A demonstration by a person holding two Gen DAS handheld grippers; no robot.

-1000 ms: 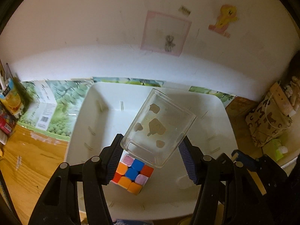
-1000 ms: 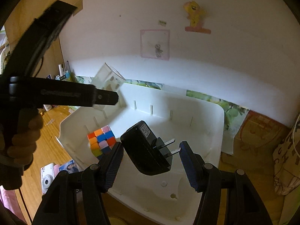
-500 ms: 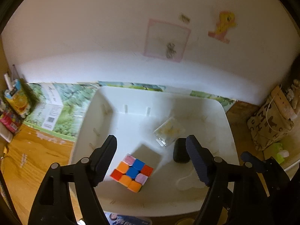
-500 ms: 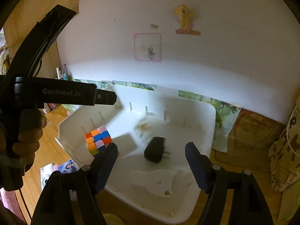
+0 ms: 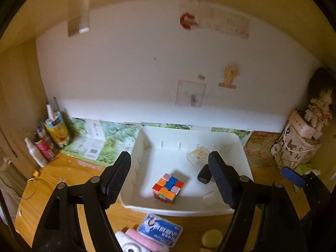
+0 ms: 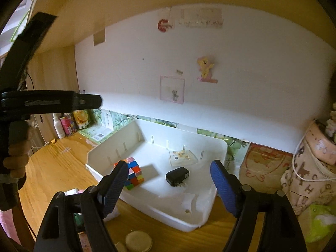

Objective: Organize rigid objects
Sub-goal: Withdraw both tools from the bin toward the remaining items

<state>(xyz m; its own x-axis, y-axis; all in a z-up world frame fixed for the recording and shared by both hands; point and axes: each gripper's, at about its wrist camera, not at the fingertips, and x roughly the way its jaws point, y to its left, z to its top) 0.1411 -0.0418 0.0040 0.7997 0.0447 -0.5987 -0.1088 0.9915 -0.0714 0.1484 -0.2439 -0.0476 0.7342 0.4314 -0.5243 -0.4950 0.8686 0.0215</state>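
Warm, yellowish indoor light washes both views, dim toward the ceiling and brighter on the white wall [image 5: 130,79]. The puzzle cube [image 5: 168,188] throws a soft shadow up and to the right across the white bin [image 5: 189,210]. Fisheye bending curves the edges, dark vignette fills the corners, and motion blur smears the bottles [image 5: 42,147] at left.

Both grippers are held tilted downward with their jaws spread wide and nothing between them. The left gripper [image 5: 170,175] shows two dark ribbed pads well apart; its jaws have just been opening. The right gripper [image 6: 169,185] has blue ribbed pads, likewise far apart, and its jaws have just been opening too. In the right wrist view, a hand [image 6: 17,159] grips the left gripper's black handle, fingers curled around it.
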